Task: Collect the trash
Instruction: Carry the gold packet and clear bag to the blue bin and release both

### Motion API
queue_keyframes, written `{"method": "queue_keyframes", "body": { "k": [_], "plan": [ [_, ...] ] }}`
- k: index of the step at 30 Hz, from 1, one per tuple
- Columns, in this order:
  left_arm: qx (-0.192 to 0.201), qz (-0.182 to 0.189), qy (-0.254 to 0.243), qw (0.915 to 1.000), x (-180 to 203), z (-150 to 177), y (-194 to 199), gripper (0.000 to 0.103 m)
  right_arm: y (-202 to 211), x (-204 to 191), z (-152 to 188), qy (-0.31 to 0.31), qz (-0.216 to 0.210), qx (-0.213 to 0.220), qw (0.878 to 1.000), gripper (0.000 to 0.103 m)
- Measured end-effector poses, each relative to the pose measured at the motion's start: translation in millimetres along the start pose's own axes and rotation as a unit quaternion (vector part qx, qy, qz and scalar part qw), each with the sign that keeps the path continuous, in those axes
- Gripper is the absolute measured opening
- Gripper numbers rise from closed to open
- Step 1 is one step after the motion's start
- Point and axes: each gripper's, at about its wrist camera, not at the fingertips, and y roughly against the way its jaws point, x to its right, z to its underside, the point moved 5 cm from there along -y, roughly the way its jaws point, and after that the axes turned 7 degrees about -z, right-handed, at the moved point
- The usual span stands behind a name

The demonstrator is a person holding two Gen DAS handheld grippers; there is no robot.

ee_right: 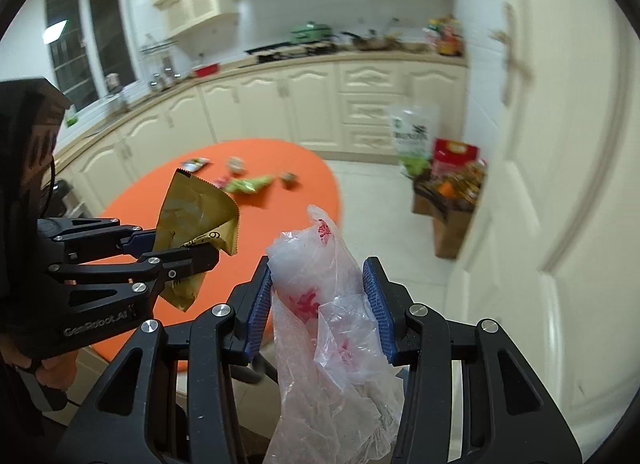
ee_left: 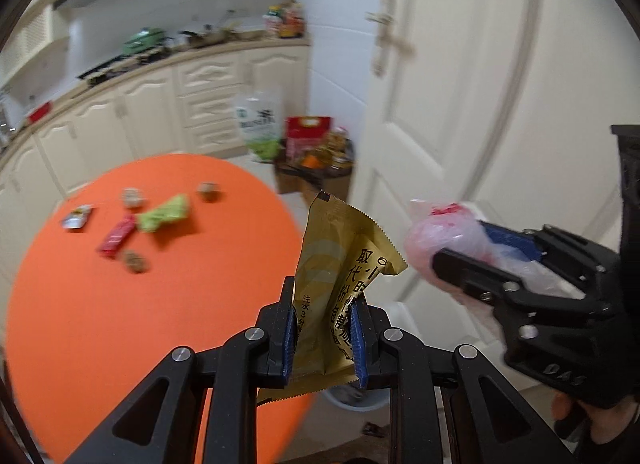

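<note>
My left gripper [ee_left: 325, 338] is shut on a gold snack wrapper [ee_left: 340, 252] and holds it upright in the air past the edge of the orange round table [ee_left: 100, 324]. My right gripper [ee_right: 318, 304] is shut on a crumpled clear plastic bag with red print [ee_right: 316, 288]; it shows at the right of the left wrist view [ee_left: 472, 260]. The left gripper with the wrapper [ee_right: 192, 219] shows at the left of the right wrist view. On the table lie a green wrapper [ee_left: 164, 215], a red packet [ee_left: 118, 240], a silver packet [ee_left: 78, 217] and small crumpled scraps.
A white door [ee_left: 500, 103] stands close on the right. A cardboard box of packaged goods [ee_left: 316, 159] sits on the tiled floor by cream kitchen cabinets [ee_left: 160, 111]. A pale round bin rim [ee_left: 356, 398] shows on the floor below the left gripper.
</note>
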Motion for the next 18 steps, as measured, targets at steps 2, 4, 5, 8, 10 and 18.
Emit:
{"method": "queue_keyframes", "body": {
  "k": [2, 4, 5, 8, 10, 18],
  "plan": [
    [-0.009, 0.013, -0.007, 0.9999, 15, 2, -12, 0.019, 1, 22, 11, -0.015, 0.009, -0.007, 1.0, 0.042],
    [-0.02, 0.018, -0.012, 0.9996, 24, 2, -27, 0.019, -2, 43, 24, -0.029, 0.021, -0.017, 0.999, 0.042],
    [-0.024, 0.023, -0.015, 0.9993, 30, 2, -34, 0.019, -6, 52, 30, -0.038, 0.022, -0.021, 0.999, 0.042],
    [-0.034, 0.018, -0.032, 0.9987, 46, -6, -63, 0.019, -23, 78, 52, -0.068, 0.021, -0.037, 0.997, 0.043],
    [-0.044, 0.016, -0.042, 0.998, 57, -8, -80, 0.019, -35, 92, 64, -0.081, 0.023, -0.048, 0.995, 0.044],
    [-0.082, 0.015, -0.056, 0.995, 93, -24, -152, 0.02, -62, 132, 91, -0.112, 0.035, -0.069, 0.991, 0.056]
  ]
}}
